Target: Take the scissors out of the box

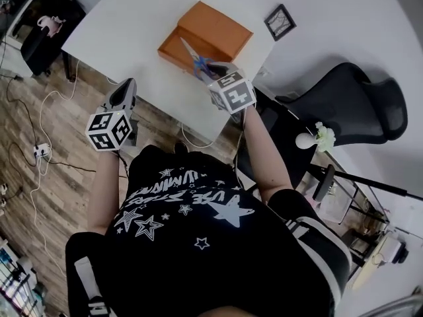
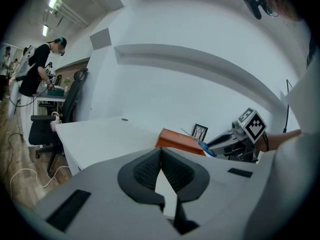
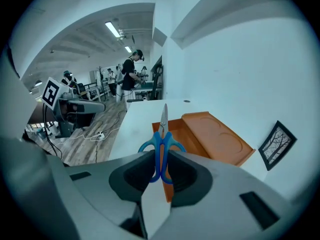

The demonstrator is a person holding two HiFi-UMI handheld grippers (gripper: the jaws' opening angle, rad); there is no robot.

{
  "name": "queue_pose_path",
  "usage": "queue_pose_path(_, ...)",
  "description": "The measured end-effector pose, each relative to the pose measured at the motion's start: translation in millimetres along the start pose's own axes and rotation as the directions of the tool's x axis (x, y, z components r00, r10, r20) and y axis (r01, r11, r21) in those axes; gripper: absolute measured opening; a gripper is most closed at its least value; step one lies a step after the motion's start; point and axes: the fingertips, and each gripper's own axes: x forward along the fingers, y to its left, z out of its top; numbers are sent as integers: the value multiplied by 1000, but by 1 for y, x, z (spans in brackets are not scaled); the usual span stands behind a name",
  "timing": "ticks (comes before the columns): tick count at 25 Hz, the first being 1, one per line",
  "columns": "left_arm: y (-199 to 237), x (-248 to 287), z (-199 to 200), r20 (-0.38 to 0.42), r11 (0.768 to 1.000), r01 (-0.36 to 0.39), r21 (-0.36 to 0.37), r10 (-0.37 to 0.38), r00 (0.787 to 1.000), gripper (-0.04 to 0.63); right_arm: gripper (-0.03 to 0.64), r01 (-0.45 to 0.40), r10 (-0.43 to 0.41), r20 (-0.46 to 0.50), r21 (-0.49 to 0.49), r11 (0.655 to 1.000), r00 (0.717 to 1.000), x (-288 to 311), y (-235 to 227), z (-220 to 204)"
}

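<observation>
An open orange box [image 1: 206, 37] lies on the white table [image 1: 132, 18], its lid beside the tray. My right gripper [image 1: 213, 72] is shut on the blue handles of the scissors [image 1: 197, 61], just above the box's near end. In the right gripper view the scissors [image 3: 161, 151] stand between the jaws with the blades pointing up and away, over the box [image 3: 202, 134]. My left gripper [image 1: 125, 86] hangs off the table's near edge, to the left. Its jaws [image 2: 161, 151] are shut with nothing between them. From there I see the box [image 2: 177, 139] and the scissors [image 2: 206, 148].
A small black picture frame [image 1: 279, 22] lies on the table beyond the box. A black office chair [image 1: 344, 104] stands to the right of the table. Cables and a power strip [image 1: 41, 150] lie on the wooden floor at left. People stand in the background [image 2: 40, 69].
</observation>
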Motion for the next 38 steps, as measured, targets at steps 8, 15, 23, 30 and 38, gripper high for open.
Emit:
queue_pose_path(8, -11, -28, -11, 7, 999, 36, -5, -36, 999, 18, 103, 34, -37, 91, 32, 999, 995, -16, 34, 5)
queue_pose_path(15, -8, -91, -14, 21, 998, 64, -11, -64, 998, 18, 103, 87, -97, 145, 72, 994, 985, -43, 93, 15)
queue_pose_path(23, -25, -150, -22, 34, 992, 123, 20, -124, 992, 18, 103, 164, -180, 172, 102, 981, 968, -96, 144, 0)
queue_pose_path(30, -41, -190, -40, 31, 987, 158, 20, -159, 987, 18, 103, 196, -213, 155, 121, 973, 965, -126, 178, -28)
queue_pose_path(38, -53, -242, -54, 39, 985, 165, 38, -167, 985, 18, 103, 205, -224, 168, 124, 971, 960, -153, 223, -48)
